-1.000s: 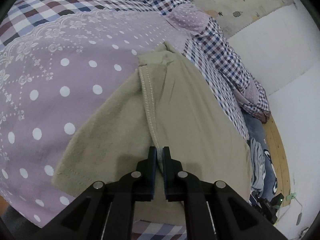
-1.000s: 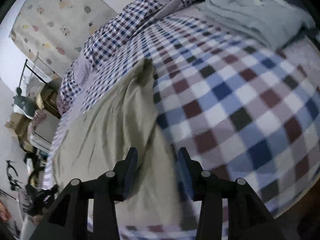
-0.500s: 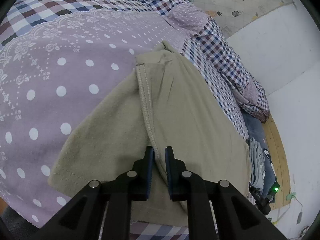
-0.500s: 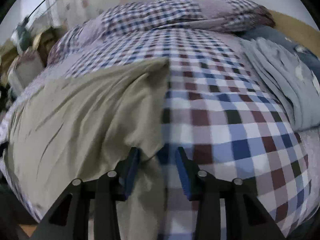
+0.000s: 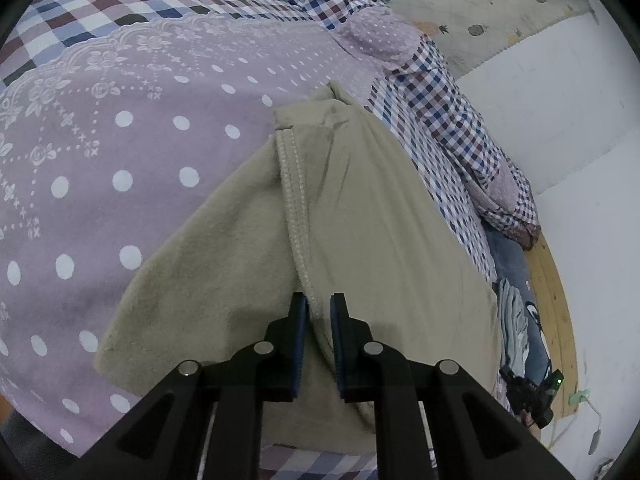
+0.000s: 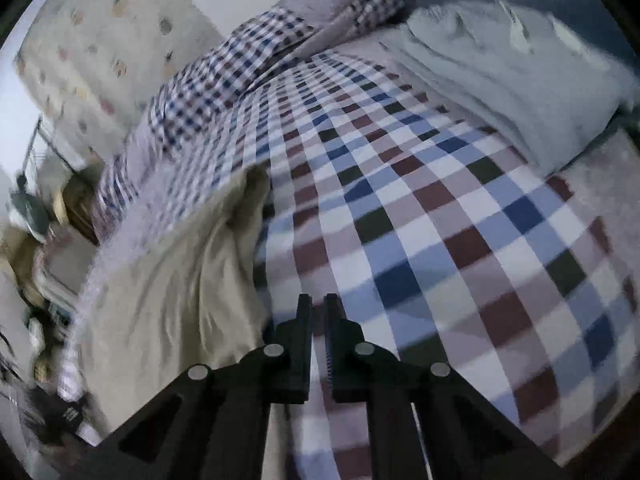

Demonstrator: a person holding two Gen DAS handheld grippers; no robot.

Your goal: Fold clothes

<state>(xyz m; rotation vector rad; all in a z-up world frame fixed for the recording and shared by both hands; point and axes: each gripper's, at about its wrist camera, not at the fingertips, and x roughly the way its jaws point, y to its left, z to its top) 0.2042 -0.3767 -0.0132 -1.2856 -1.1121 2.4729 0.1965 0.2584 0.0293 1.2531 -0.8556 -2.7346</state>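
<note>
A khaki garment [image 5: 360,232] lies partly folded on the bed, its stitched hem running up the middle of the left wrist view. My left gripper [image 5: 318,306] sits at the near end of that hem, jaws slightly apart with the hem between them, no longer clamped. In the right wrist view the same khaki garment [image 6: 172,288] lies to the left. My right gripper [image 6: 319,307] is nearly shut and empty, over the checked bedspread [image 6: 420,216] just right of the garment's edge.
The bed has a purple polka-dot cover [image 5: 120,152] and a checked quilt roll [image 5: 440,92] along the wall. A folded grey-blue garment [image 6: 512,52] lies at the far right. Clutter and boxes [image 6: 36,216] stand beside the bed.
My left gripper opened slightly, releasing its clamp on the hem. My right gripper closed from wide open to nearly shut and swung off the garment's edge onto the checked spread.
</note>
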